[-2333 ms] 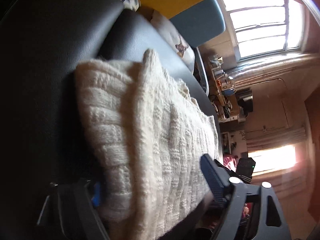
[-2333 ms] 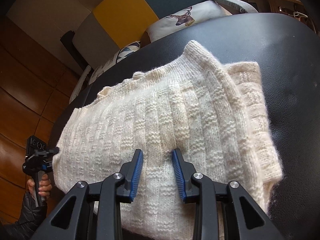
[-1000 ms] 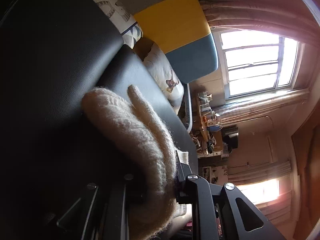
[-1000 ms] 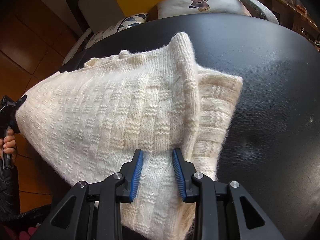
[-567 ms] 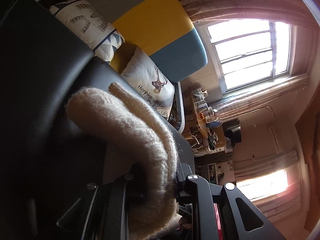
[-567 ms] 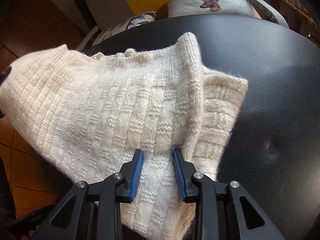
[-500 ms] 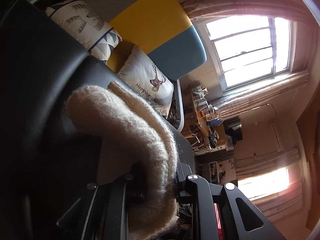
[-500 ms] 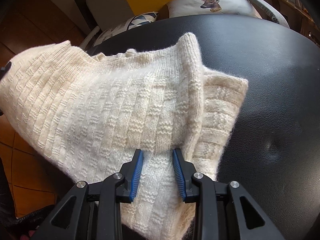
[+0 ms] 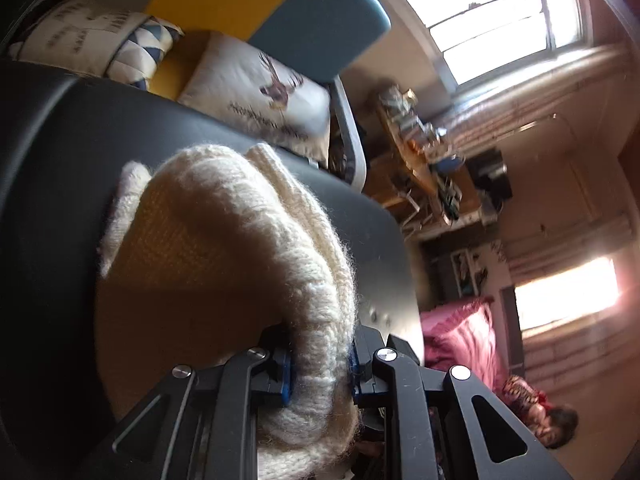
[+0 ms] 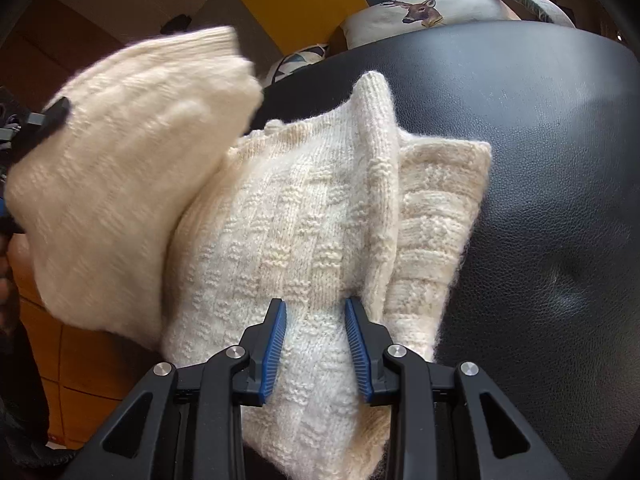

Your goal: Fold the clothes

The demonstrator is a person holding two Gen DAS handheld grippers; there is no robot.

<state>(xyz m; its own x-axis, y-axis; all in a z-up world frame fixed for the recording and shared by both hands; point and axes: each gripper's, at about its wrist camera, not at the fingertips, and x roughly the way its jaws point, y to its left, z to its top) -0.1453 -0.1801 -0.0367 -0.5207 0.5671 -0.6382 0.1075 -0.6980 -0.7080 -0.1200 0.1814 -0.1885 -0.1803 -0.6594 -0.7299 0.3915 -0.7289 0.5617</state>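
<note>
- Two grippers work one cream knitted sweater (image 10: 304, 216), which lies partly folded on a black leather surface (image 10: 540, 160), with one end raised clear of it.
- The left gripper (image 9: 320, 356) is clamped on a thick bunched edge of the knit, jaws pinched tight through the fabric. In the right wrist view that held end hangs blurred in the air at the left, above the part lying flat.
- The right gripper (image 10: 316, 340) sits low over the near edge of the flat part. Its blue pads (image 10: 276, 340) stand apart with knit between them; whether they press down on the fabric I cannot tell.
- Likely risk: the heavy, loose knit could sag or slip from the left pinch as it swings across, landing crooked or bunched.
- Another: if the right gripper is not pinning the lower layers, the carried end may drag them sideways and spoil the fold already made, notably the raised ridge (image 10: 376, 152) at the middle.
- The sweater's near edge lies close to the surface's edge, so a hard pull might tip it off.
- Beyond the surface sits a deer-print cushion (image 10: 424, 8).
</note>
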